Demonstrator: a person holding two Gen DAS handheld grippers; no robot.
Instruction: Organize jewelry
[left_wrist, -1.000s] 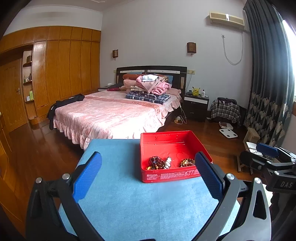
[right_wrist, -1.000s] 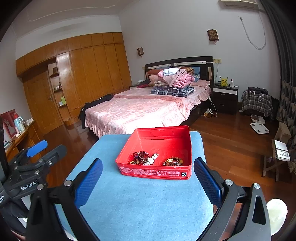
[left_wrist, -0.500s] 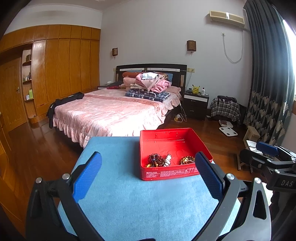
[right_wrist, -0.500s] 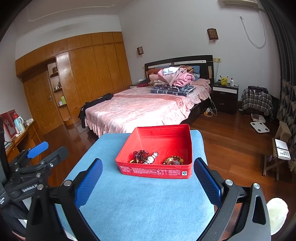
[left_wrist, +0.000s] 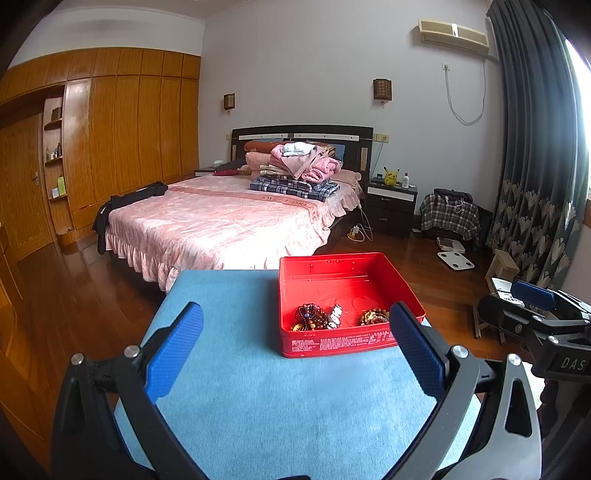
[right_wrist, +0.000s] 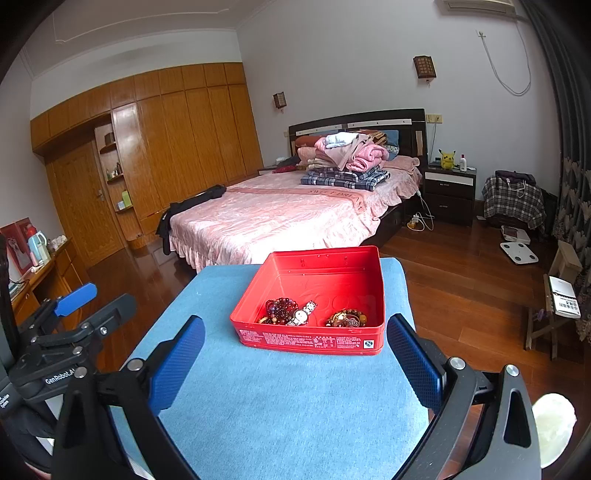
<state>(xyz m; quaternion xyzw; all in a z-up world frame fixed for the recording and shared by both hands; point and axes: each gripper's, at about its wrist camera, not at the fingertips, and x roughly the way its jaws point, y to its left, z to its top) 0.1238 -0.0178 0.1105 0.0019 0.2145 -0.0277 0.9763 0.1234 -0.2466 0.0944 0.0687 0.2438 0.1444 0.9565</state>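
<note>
Your left gripper (left_wrist: 295, 341) hovered over the blue cloth-covered table (left_wrist: 288, 413), its blue-padded fingers (left_wrist: 174, 350) spread wide and empty. Your right gripper (right_wrist: 295, 352) did the same, fingers (right_wrist: 413, 363) spread with nothing between them. The open red rectangular metal tin (right_wrist: 314, 338) sat on the table's far part, at 1 o'clock from the left gripper and 12 o'clock from the right. Inside, against the near wall, lay the dark red bead bracelets (right_wrist: 281, 308), the silver wristwatch (right_wrist: 303, 314) touching them, and the amber bead bracelets (right_wrist: 347, 318) apart at 3 o'clock.

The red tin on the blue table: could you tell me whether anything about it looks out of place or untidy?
The red tin sits askew near the blue table's right edge, with beaded bracelets and a wristwatch heaped along its near wall.
</note>
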